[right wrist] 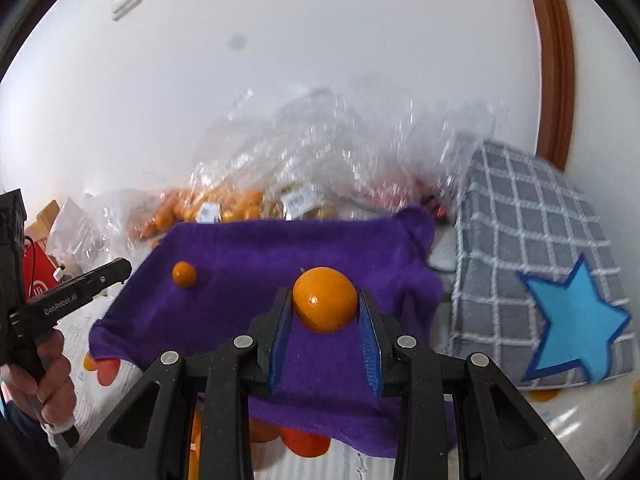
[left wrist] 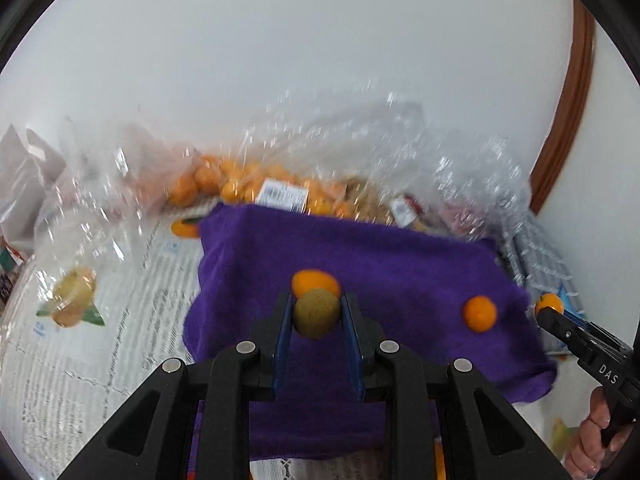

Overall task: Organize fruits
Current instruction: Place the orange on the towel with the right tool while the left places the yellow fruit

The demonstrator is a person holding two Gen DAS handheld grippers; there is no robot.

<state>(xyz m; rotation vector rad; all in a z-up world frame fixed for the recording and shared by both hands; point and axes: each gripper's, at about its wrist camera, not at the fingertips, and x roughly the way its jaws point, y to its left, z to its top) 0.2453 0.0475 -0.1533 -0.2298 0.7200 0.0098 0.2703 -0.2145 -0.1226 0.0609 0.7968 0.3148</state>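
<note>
Black fingers with blue pads are closing on fruit in both wrist views. Between the pads of the left gripper (left wrist: 317,314) a round brownish-green fruit (left wrist: 316,313) is sitting, pinched on both sides; being round, it is showing no long axis or pointing direction. Just behind it, touching or nearly so, an orange (left wrist: 314,281) is lying on the purple cloth (left wrist: 400,256).

The right gripper (right wrist: 325,306) is gripping a single held orange (right wrist: 325,298) between its pads, a short stem stub sticking up from the top of the fruit, above the near half of the cloth.

Two oranges are resting loose on the cloth: the one behind the left gripper, and a small orange (left wrist: 479,313) toward the cloth's right edge in the left view. In the right view only one loose orange is showing, toward the cloth's left edge.

Along the cloth's far edge, clear bags (left wrist: 256,176) holding many small oranges, too blurred to count, are piling up against the white wall (left wrist: 280,40). Off the cloth's right edge a grey checked cushion (right wrist: 540,240) with a blue star (right wrist: 576,320) is leaning. Printed sheets (left wrist: 80,340) are covering the surface left of the cloth.
</note>
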